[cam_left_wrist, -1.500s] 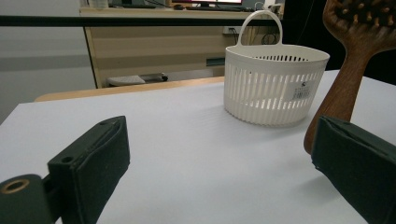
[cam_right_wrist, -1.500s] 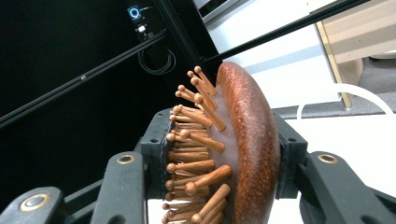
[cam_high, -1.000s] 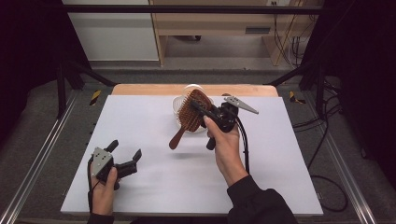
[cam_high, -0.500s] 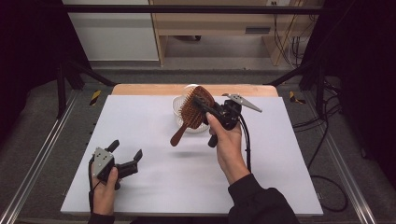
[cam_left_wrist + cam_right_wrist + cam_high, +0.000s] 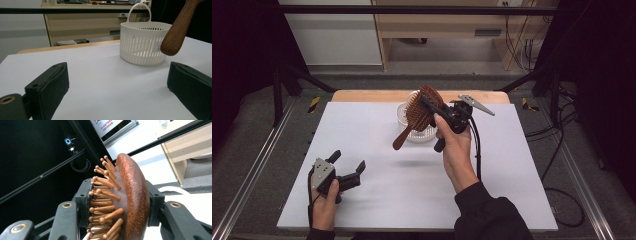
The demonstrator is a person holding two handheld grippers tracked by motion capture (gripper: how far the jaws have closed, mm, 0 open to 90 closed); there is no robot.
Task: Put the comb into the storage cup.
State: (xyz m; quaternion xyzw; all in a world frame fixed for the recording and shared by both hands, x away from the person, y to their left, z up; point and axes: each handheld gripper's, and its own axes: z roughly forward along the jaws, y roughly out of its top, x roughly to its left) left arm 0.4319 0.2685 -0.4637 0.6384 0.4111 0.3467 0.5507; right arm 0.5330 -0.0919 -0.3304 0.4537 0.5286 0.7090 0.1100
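The table (image 5: 377, 200) bears a white basket (image 5: 409, 131) at its far side. Above the basket the right gripper (image 5: 432, 107) pinches the brush (image 5: 419, 116) by its head, handle hanging. The left gripper (image 5: 346, 169) rests low, jaws spread

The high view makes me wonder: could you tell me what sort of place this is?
Probably a lab or workshop recording bench: a white table inside a black metal frame, loose cables on grey carpet, and wooden office furniture behind.
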